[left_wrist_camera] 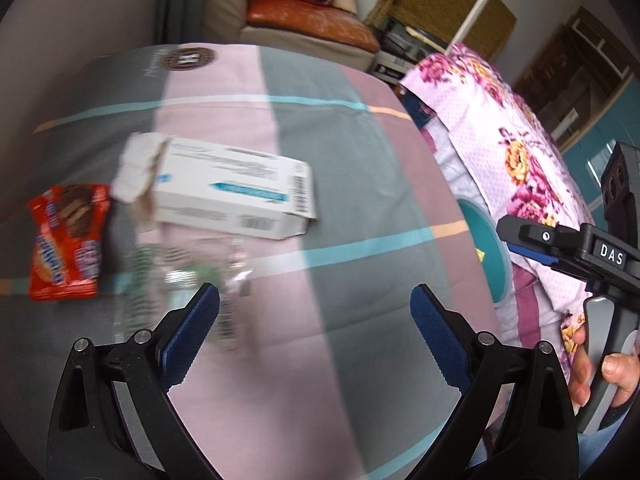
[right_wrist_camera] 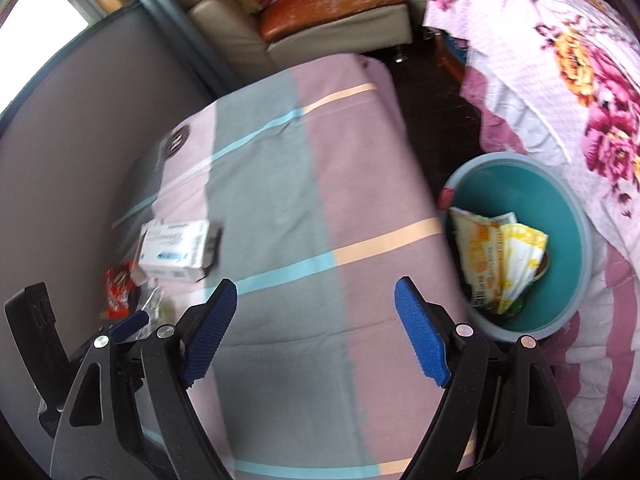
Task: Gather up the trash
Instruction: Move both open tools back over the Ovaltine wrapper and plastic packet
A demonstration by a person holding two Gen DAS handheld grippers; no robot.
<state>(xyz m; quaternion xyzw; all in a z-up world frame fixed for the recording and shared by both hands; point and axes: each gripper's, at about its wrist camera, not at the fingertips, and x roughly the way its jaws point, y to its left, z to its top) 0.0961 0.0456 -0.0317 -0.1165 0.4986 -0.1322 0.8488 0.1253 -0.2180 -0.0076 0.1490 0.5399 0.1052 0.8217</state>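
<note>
A torn white carton (left_wrist_camera: 224, 188) lies on the pink and grey cloth-covered table (left_wrist_camera: 360, 160), with a red snack wrapper (left_wrist_camera: 68, 240) to its left and a clear plastic wrapper (left_wrist_camera: 180, 284) in front of it. My left gripper (left_wrist_camera: 316, 320) is open and empty, its left pad just over the clear wrapper. My right gripper (right_wrist_camera: 316, 320) is open and empty above the table's near part. The carton (right_wrist_camera: 176, 250) and red wrapper (right_wrist_camera: 118, 292) show at its far left. A teal bin (right_wrist_camera: 576, 216) to the right holds yellow and orange wrappers (right_wrist_camera: 496, 256).
A floral quilt (right_wrist_camera: 560, 60) lies right of the bin. A sofa with an orange cushion (right_wrist_camera: 332, 0) stands beyond the table. A grey wall (right_wrist_camera: 80, 120) runs along the table's left. The right gripper's body (left_wrist_camera: 592, 252) shows at the left wrist view's right edge.
</note>
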